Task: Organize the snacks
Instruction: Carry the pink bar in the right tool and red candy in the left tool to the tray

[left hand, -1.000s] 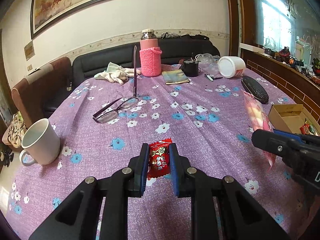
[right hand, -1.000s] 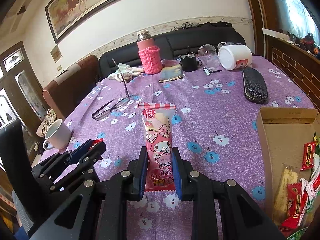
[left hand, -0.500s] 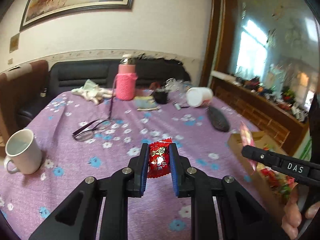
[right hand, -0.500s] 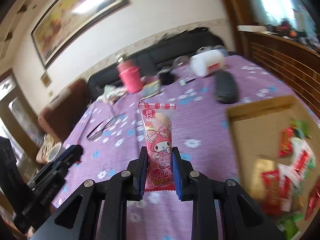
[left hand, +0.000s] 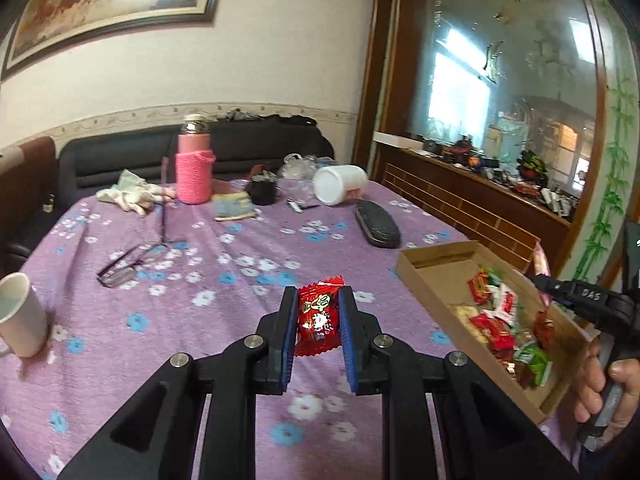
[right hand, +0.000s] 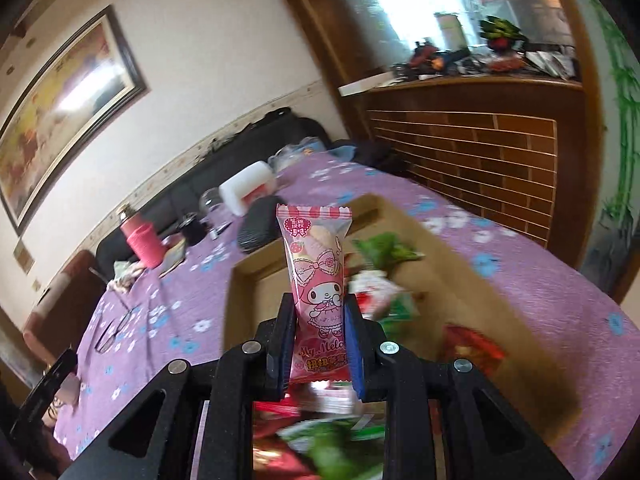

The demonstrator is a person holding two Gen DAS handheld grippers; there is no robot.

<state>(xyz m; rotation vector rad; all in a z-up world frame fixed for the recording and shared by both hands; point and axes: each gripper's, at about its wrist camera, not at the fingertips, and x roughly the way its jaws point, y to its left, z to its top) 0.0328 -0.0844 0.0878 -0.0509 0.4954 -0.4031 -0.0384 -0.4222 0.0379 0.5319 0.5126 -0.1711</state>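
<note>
Pink and printed with a cartoon rabbit, the tall snack packet (right hand: 318, 280) stands upright in the right gripper (right hand: 317, 340), whose blue pads pinch its lower half from both sides. It hangs over the open cardboard box (right hand: 472, 280), above the blurred heap of red and green wrappers (right hand: 380, 280) already lying inside. In the left wrist view the same box (left hand: 440, 264) sits at the right edge of the tabletop (left hand: 224, 312), and the right gripper reaches in over its far wall with a hand (left hand: 604, 384) around its handle.

The left gripper (left hand: 318, 324) pinches a red candy packet (left hand: 318, 320) between its pads, held clear above the purple flowered cloth, to the left of the box.

Farther out on the tabletop lie a pair of glasses (left hand: 132, 264), a black glasses case (left hand: 378, 224), a white jar on its side (left hand: 340, 184), a small black cup (left hand: 262, 190), a flask in a pink knitted sleeve (left hand: 194, 168) and a crumpled cloth (left hand: 132, 196). A white mug (left hand: 18, 316) stands at the left edge. A dark sofa (left hand: 120, 156) runs behind the tabletop, under a framed painting (left hand: 112, 4).
</note>
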